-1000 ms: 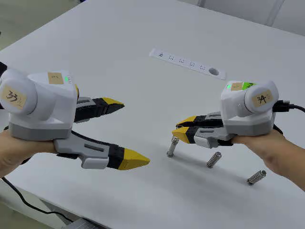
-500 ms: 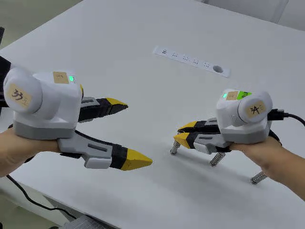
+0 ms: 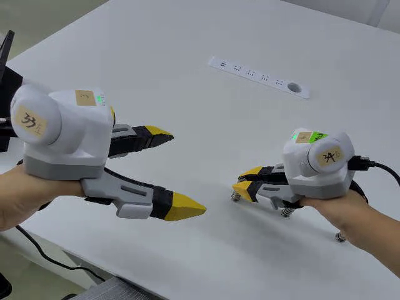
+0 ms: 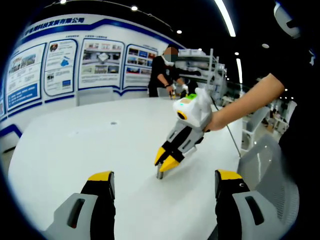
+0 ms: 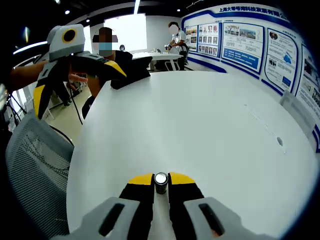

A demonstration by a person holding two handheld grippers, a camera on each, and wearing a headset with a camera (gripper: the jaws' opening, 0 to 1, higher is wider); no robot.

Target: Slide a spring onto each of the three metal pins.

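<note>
The pin (image 3: 236,196) sits low on the table (image 3: 187,62) in the head view. It is gripped at its top by the right hand-held gripper (image 3: 244,182), whose yellow-tipped jaws are drawn in almost together around it. The little that shows below the tips looks coiled, but it is too small to tell a spring from bare metal. A second spring (image 3: 287,213) peeks out from under that gripper's body and a third spring (image 3: 339,237) from under the person's right hand (image 3: 340,209), both mostly hidden. The left hand-held gripper (image 3: 178,170) hangs over the near part of the table, well apart from the pin, its jaws spread wide with nothing between them. A power strip (image 3: 259,77) lies farther back. In the left gripper view the left hand-held gripper (image 4: 165,176) shows its two jaws far apart and empty. Beyond them the right hand-held gripper (image 4: 169,159) points down with the pin (image 4: 159,173) pinched in its tips, the pin's lower end at the table (image 4: 75,140); whether it touches cannot be told. In the right gripper view the right hand-held gripper (image 5: 161,179) has its jaws pressed to either side of the pin (image 5: 161,181), seen end-on as a round metal face with its shaft hidden below. The left hand-held gripper (image 5: 76,82) is at the upper left, jaws wide.
</note>
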